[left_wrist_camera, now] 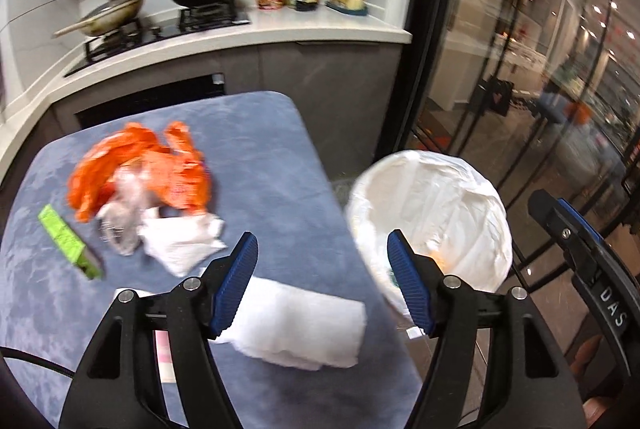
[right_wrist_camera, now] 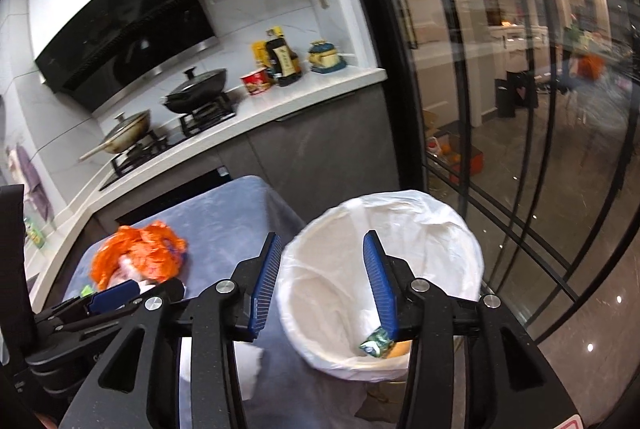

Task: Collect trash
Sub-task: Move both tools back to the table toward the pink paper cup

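Bin (right_wrist_camera: 380, 293) with white liner sits on the floor just off the table's (left_wrist_camera: 260, 133) right edge; inside: a green crumpled wrapper (right_wrist_camera: 374, 343) and something orange, part hidden. Left gripper (left_wrist_camera: 322, 261) jaws apart, empty, above a folded white tissue (left_wrist_camera: 300, 329) at the near edge. Right gripper (right_wrist_camera: 322, 269) jaws apart, empty, over the bin rim. Orange bag (left_wrist_camera: 140, 169), tissues, green pack (left_wrist_camera: 68, 241) remain mid-table
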Demonstrator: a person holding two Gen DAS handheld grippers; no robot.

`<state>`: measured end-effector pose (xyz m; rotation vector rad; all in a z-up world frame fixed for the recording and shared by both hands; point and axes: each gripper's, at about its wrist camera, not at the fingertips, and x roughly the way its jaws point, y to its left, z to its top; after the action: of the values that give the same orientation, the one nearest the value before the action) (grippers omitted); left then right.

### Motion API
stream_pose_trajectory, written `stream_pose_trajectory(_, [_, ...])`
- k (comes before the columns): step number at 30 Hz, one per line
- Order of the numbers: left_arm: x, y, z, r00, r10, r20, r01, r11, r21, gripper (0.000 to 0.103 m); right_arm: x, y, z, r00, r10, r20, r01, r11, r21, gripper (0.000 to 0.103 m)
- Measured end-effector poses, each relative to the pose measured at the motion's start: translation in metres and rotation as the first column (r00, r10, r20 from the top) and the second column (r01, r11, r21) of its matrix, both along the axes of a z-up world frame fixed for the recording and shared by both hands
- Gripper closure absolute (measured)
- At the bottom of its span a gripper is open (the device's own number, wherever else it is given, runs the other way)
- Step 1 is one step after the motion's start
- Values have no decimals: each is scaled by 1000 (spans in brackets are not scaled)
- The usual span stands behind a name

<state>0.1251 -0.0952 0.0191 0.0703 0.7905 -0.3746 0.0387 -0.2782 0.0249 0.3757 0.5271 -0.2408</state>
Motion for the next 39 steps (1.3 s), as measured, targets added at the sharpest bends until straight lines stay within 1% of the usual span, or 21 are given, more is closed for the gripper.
stream_pose_trajectory(7, [-7, 47, 8, 996, 87, 17, -87, 996, -8, 39, 3, 41, 9, 997, 83, 4, -83, 996, -20, 60])
stream_pose_trajectory(15, [-14, 95, 7, 987, 159, 5, -159, 987, -10, 39, 6, 81, 6, 987, 157, -22, -158, 987, -30, 60])
stream_pose_trajectory(19, [-20, 115, 1, 981, 191, -5, -191, 981, -1, 34, 7, 98, -1, 982, 185, -48, -186, 982, -29, 60])
stream_pose_trajectory(21, [-21, 125, -3, 978, 207, -15, -207, 978, 7, 34, 8, 107, -7, 978, 199, -68, -201, 979, -27, 60])
stream_pose_trajectory(24, [-21, 141, -13, 972, 233, -39, -233, 972, 20, 33, 10, 116, -18, 973, 211, -98, -214, 977, -24, 54])
stream_pose_trajectory(28, [-21, 158, -27, 963, 261, -71, -260, 965, 25, 23, 11, 125, -38, 966, 214, -141, -219, 976, -16, 50])
stream_pose_trajectory(32, [-21, 167, -40, 957, 273, -101, -270, 962, 40, 22, 17, 130, -58, 958, 214, -192, -219, 976, -7, 50])
stream_pose_trajectory(39, [-15, 170, -62, 949, 272, -161, -270, 962, 34, 21, 27, 136, -89, 941, 216, -262, -223, 975, 4, 50])
